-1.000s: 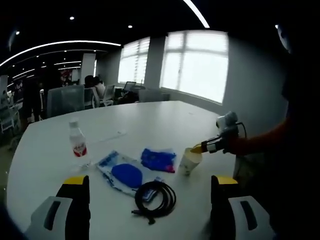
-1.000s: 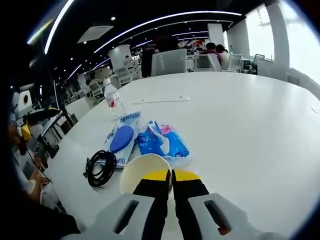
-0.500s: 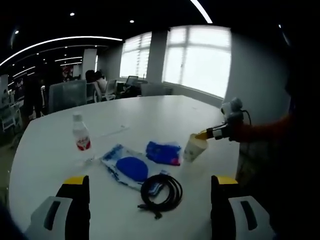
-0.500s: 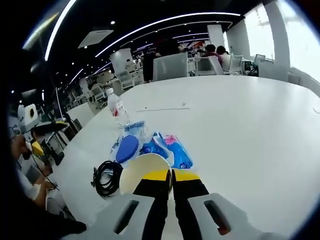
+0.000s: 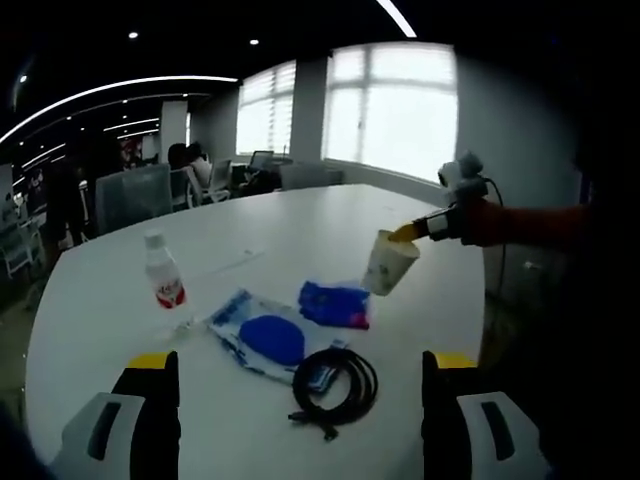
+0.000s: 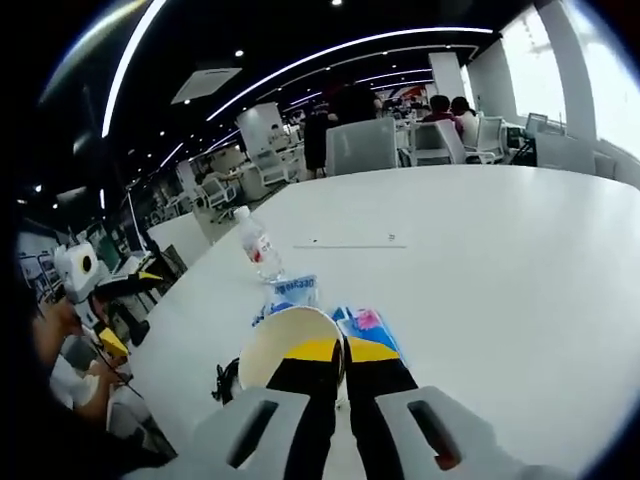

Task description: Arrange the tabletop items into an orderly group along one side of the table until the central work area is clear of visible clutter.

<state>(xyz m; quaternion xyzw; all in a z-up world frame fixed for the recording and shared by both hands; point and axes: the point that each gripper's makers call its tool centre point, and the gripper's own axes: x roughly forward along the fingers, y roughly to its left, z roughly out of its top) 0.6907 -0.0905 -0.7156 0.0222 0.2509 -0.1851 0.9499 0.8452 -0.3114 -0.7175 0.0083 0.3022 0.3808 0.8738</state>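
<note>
The right gripper (image 6: 345, 352), jaws clamped on the cream paper cup's (image 5: 389, 262) rim, has raised it off the white bench (image 5: 300, 240); relocation begins. Left gripper (image 5: 298, 375) jaws gape empty.

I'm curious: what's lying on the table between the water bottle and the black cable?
A flat white-and-blue packet lies between the bottle and the cable, seen in the left gripper view.

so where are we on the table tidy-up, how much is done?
Early. Nothing looks grouped along a side yet. In hand: the right gripper pinches the rim of the paper cup, held above the table. Left: water bottle, two blue packets and black cable lie mid-table. The left gripper is open, holding nothing.
</note>
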